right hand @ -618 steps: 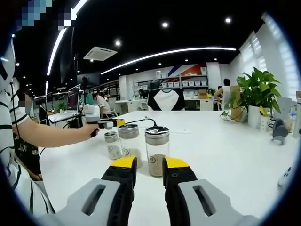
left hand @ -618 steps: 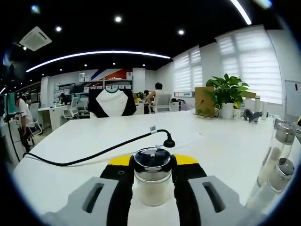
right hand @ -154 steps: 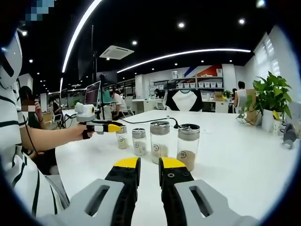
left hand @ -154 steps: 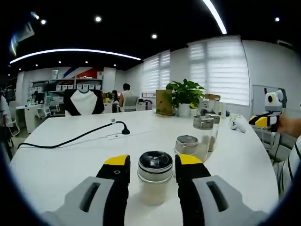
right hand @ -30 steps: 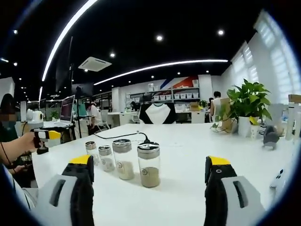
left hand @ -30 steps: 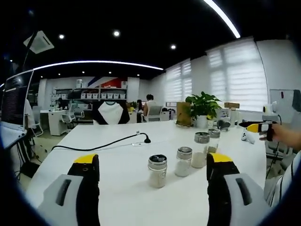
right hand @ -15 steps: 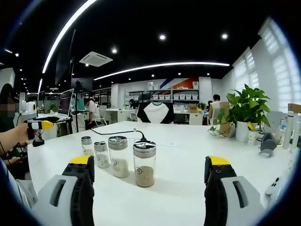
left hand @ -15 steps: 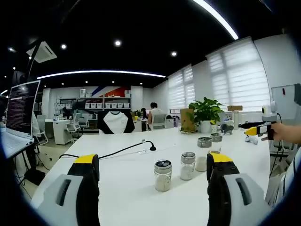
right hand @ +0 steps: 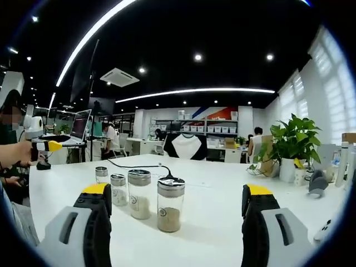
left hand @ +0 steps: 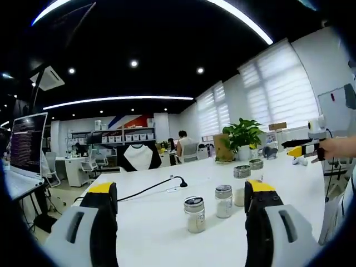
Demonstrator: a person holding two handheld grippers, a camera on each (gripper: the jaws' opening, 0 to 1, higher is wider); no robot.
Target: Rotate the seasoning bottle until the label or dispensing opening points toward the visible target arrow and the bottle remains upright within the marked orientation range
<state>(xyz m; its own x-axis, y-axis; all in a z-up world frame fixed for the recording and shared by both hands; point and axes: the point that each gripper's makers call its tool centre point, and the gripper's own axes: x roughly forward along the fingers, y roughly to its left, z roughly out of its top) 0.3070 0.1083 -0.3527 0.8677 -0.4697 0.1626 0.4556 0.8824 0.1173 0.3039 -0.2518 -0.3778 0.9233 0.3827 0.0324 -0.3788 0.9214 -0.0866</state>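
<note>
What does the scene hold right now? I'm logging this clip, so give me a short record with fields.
setting: open office, white table
bottles: four seasoning bottles in a row, upright, metal lids
nearest to left gripper: small bottle with white contents
nearest to right gripper: tall bottle with brown contents
left gripper: open, holding nothing
right gripper: open, holding nothing
other items: black cable, potted plant
target arrow: cannot make one out

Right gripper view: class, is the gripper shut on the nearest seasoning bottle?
No. The right gripper is wide open, and the nearest seasoning bottle stands free on the white table beyond its jaws.
</note>
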